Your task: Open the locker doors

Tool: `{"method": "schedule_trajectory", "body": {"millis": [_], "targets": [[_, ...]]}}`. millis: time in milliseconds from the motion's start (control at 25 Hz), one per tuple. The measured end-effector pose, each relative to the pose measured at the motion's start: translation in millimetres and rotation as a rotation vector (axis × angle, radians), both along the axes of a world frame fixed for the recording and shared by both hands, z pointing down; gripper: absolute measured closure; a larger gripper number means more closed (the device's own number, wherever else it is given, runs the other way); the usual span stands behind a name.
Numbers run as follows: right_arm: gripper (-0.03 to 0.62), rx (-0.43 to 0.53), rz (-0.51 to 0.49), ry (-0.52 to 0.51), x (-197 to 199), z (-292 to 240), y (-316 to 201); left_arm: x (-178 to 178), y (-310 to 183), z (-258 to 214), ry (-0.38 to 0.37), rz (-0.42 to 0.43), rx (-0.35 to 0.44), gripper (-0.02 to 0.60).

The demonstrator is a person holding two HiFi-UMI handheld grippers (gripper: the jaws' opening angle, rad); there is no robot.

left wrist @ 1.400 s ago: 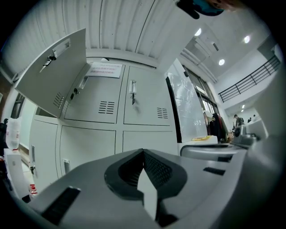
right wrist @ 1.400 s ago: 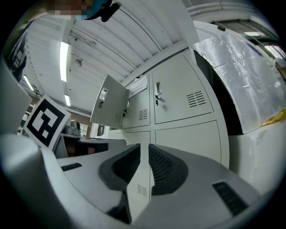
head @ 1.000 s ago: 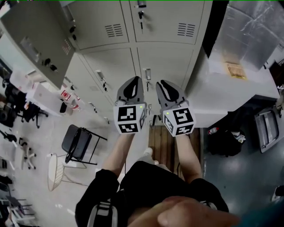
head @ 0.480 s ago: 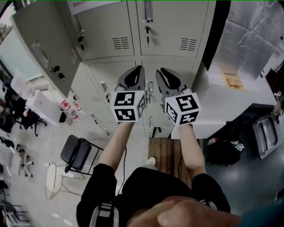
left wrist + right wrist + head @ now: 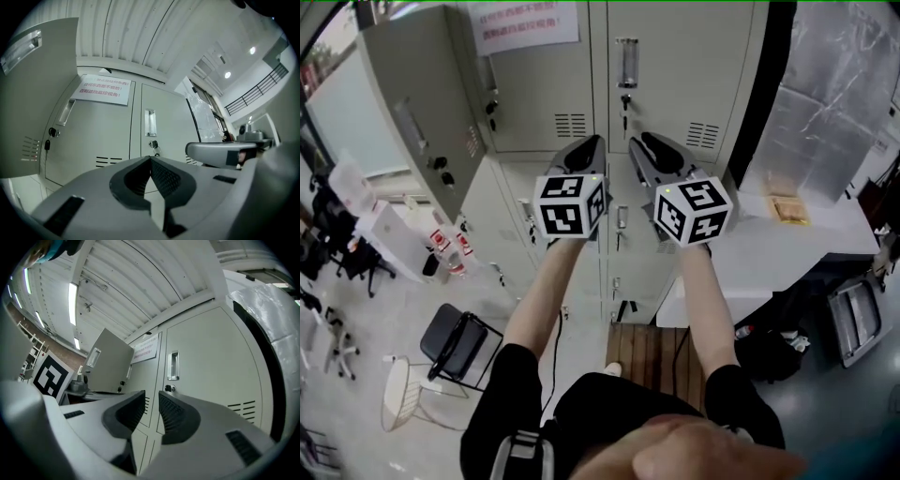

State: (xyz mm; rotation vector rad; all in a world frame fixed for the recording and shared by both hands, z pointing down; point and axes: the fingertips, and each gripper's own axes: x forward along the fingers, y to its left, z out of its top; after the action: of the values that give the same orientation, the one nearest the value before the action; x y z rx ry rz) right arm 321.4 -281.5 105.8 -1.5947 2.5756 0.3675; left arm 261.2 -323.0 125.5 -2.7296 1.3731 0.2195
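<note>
Right gripper (image 5: pixel 151 399) jaws, just opening and empty, I'd square on the handle (image 5: pixel 173 365) first; left gripper (image 5: pixel 150 158) is closed, empty.

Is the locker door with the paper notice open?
No, the locker door bearing the paper notice sits flush and closed in its frame.

Head view steeply down, gripper views slightly upward, near, all sharing locker doors (image 5: pixel 675 75).

Left hand-held gripper (image 5: pixel 589 142), right hand-held gripper (image 5: pixel 639 141) raised toward upper lockers (image 5: pixel 675 75); right jaws opening, empty.
</note>
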Motion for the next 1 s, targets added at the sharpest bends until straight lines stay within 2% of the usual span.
{"method": "schedule_trajectory", "body": {"millis": [320, 680, 1000], "targets": [[0.482, 0.031, -0.008, 0.022, -3.0, -31.9, -30.1, 3.4, -23.6, -19.6, -0.031, -0.022, 0.013, 0.572], [0.461, 0.053, -0.029, 0.038, -0.8, -64.3, -55.9, 5.3, -48.8, -53.7, -0.063, -0.056, 0.070, 0.572], [0.448, 0.062, -0.026, 0.069, -9.9, -79.2, -81.1, 1.3, -58.4, -73.1, -0.065, -0.064, 0.100, 0.572]]}}
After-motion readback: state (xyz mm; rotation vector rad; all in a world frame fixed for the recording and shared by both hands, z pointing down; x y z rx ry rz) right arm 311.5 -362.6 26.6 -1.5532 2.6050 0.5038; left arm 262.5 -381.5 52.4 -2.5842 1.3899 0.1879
